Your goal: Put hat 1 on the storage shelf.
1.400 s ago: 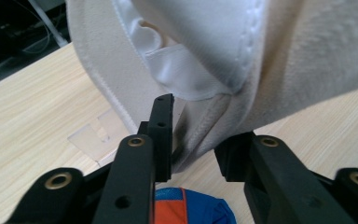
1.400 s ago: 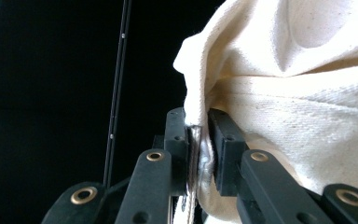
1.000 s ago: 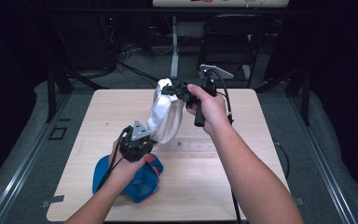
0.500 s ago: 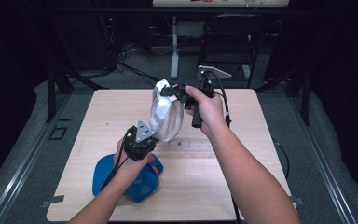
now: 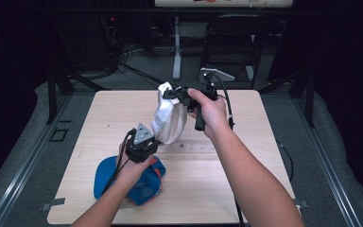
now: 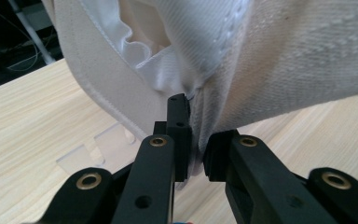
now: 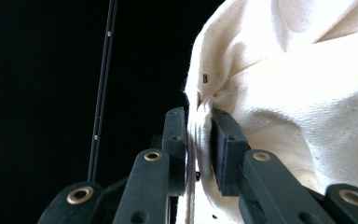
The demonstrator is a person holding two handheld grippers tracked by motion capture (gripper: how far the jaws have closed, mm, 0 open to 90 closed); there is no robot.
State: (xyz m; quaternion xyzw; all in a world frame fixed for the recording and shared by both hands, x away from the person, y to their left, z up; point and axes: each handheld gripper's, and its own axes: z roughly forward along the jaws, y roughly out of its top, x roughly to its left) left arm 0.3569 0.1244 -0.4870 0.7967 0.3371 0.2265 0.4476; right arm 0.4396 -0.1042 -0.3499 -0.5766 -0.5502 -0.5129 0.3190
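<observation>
The white cap point(image 5: 169, 119) is held in the air above the middle of the surface point(image 5: 246, 161), stretched between the two tongs. Its lower edge is pinched in the left tongs point(image 6: 195, 140), whose jaws are closed on a fold by the inner band; its upper edge is clamped in the right tongs point(image 7: 198, 135), closed on cloth at the far end. For the step in hand, judged to be turning or shaping the cap, both grips are best kept firm on the seam and the pull kept gentle, so that the thin fold is not dragged out of the jaws. A blue cap point(image 5: 137, 182) lies under the left hand point(image 5: 134, 165) at the near left. Compared with a second ago, the left tongs have been brought slightly lower and nearer, and the cap hangs a little longer.
</observation>
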